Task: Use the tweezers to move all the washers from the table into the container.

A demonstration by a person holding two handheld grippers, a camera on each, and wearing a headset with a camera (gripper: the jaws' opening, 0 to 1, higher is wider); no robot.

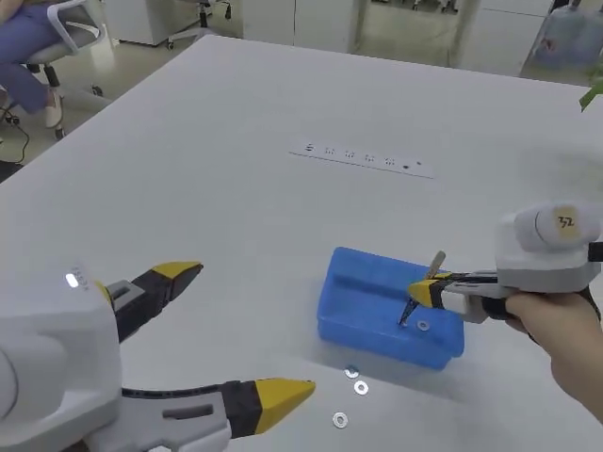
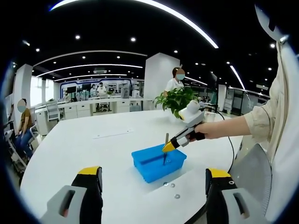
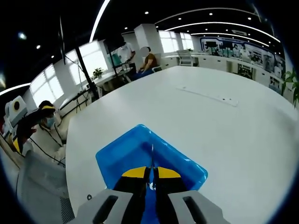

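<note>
Small flat silver metal washers (image 1: 351, 373): three lie on the bare white worktop (image 1: 236, 188), just beside the near wall of the shallow blue rectangular plastic container (image 1: 363, 273). A fourth washer (image 1: 423, 326) sits inside it, close to the tips of the thin grey metal tweezers (image 1: 436, 266).

The right gripper (image 1: 426, 292) has its fingers pinched narrow on the tweezers, which are tilted with their tips down in the container. The left gripper (image 1: 240, 330) has its fingers spread wide and holds nothing, hovering over the worktop well to the left of the container.

This reads as the drop-off. To do it well:
- Keep the tips low over the container floor so nothing bounces out.
- Ease the squeeze only enough for the tweezers to spring apart, not enough for them to slip.
- Lift straight up clear of the wall before going for the next washer.

Hard to make out:
- Can't tell whether the tips grip a washer or the one beside them is already free. In the right gripper view its own fingers (image 3: 135, 172) cover the tips.
- The two nearest worktop washers are too small to say whether they touch or overlap.
- The left gripper body is cut off at the frame edge.
</note>
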